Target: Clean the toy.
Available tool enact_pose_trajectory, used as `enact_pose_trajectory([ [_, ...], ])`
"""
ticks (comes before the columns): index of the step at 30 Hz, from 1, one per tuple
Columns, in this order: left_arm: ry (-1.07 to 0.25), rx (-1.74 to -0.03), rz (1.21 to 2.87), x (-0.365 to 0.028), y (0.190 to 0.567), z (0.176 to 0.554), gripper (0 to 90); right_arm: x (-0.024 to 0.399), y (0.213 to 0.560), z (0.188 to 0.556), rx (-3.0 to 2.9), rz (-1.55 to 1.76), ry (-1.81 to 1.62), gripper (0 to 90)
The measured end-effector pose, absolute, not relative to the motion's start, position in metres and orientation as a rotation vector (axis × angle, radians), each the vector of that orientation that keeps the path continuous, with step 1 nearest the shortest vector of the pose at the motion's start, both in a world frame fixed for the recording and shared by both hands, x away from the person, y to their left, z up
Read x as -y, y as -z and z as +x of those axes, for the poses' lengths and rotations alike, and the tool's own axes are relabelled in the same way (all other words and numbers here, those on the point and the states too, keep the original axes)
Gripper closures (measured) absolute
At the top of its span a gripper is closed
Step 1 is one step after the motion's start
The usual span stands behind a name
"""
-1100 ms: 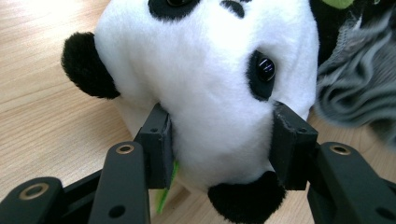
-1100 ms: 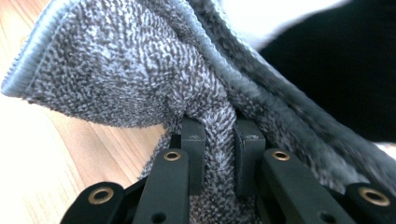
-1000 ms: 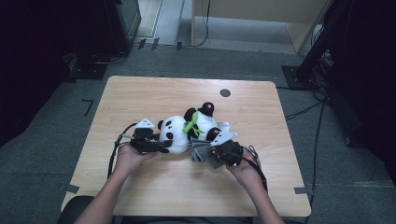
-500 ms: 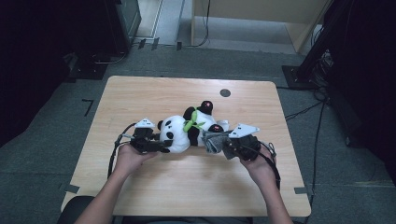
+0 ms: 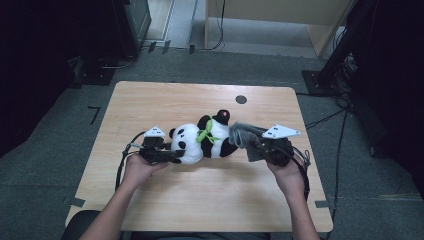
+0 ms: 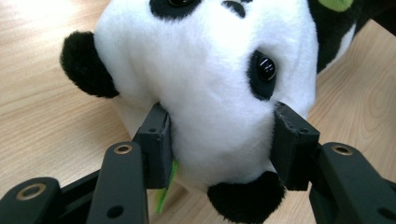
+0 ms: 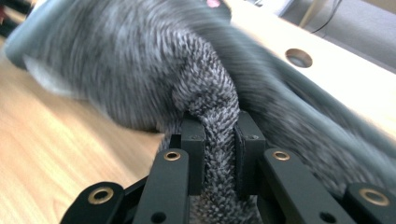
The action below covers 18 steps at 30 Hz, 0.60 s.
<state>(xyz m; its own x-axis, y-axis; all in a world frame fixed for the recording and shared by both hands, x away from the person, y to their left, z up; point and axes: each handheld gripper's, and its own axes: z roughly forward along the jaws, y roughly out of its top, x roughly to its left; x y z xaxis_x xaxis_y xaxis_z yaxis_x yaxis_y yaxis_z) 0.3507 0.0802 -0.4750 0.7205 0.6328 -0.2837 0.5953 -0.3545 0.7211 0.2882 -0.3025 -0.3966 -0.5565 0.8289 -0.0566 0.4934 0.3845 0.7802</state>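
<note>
We've got the wooden table (image 5: 150, 210) as the work surface, with a round dark hole (image 5: 241, 99) near its far edge, right of centre.

Plush panda (image 5: 202, 142) lies on its side about mid-table, head toward our left, body and black legs toward our right, a green ribbon (image 5: 205, 134) at its neck and a pink patch on one raised paw.

Grey knitted cloth (image 5: 245, 136) sits bunched at the panda's leg end, touching it, lifted off the table by our right gripper. In the right gripper view it's blurred further out and sharp only at the jaws.

Left hand (image 5: 137, 167) holds the left gripper (image 6: 219, 140) at the panda's head. Jaws stand mid-width, one pad on each side of the white head, pressed into the plush just below the eye; a black ear hangs between the arms.

Right hand (image 5: 287, 172) holds the right gripper (image 7: 219, 140) just right of the panda. Jaws nearly closed, pinching a twisted fold of the cloth between the pads.

Each gripper trails a black cable (image 5: 122, 160).
</note>
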Motion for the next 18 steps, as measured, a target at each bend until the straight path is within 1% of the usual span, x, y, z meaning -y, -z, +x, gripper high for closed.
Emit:
enact_pose_trajectory([
  [5,-0.047,-0.926,2.045,-0.081,0.475,0.353,47.1,0.31,0.393,0.293,-2.171,1.176,-1.055,78.7],
  [11,-0.014,-0.902,2.043,-0.085,0.473,0.359,47.2,0.315,0.395,0.299,-2.156,1.199,-1.054,78.7],
  [14,-0.022,-0.869,2.053,-0.088,0.471,0.361,47.3,0.319,0.396,0.302,-2.143,1.225,-1.056,78.6],
  [18,-0.017,-0.877,2.054,-0.093,0.471,0.363,47.0,0.323,0.4,0.306,-2.132,1.255,-1.055,78.6],
])
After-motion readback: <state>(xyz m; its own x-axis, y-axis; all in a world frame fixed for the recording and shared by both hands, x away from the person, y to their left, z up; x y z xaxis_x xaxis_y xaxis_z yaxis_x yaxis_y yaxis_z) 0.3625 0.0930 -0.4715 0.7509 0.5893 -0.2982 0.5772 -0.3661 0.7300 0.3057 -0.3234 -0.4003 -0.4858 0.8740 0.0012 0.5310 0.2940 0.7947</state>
